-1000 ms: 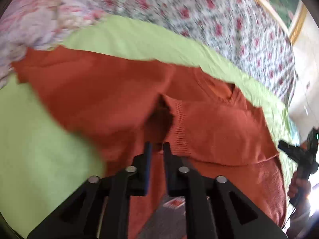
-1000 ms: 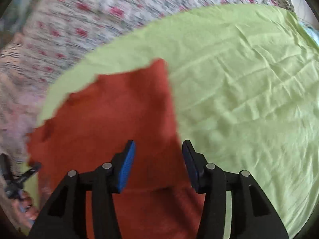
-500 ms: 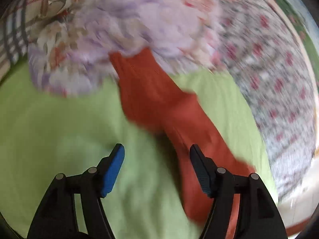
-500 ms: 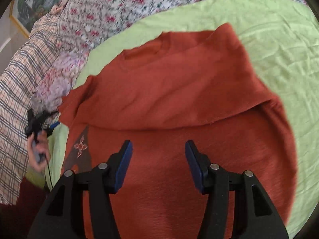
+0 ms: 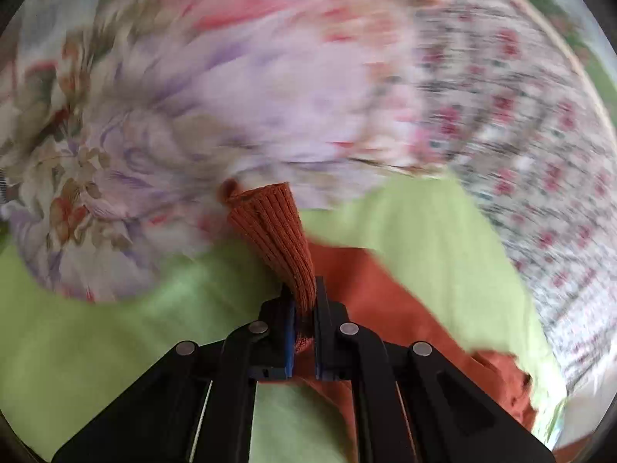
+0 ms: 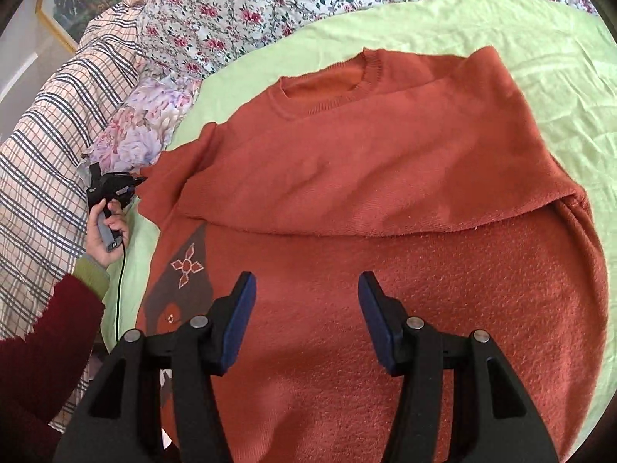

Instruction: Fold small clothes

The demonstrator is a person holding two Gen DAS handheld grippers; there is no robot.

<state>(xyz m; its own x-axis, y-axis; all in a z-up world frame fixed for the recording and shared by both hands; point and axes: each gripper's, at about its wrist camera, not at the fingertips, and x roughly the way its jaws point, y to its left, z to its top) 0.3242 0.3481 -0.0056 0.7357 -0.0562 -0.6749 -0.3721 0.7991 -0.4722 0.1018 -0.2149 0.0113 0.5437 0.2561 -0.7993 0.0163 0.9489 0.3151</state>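
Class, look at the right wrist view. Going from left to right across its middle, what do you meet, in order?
Plaid blanket → left gripper, held in the hand → orange sweater → green sheet.

Bright daylight; left wrist view motion-blurred, right wrist view sharp, fisheye-curved edges.

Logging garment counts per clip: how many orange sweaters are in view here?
1. The orange sweater lies on the green sheet under the open right gripper; its ribbed cuff is clamped in the left gripper. None seems hidden.
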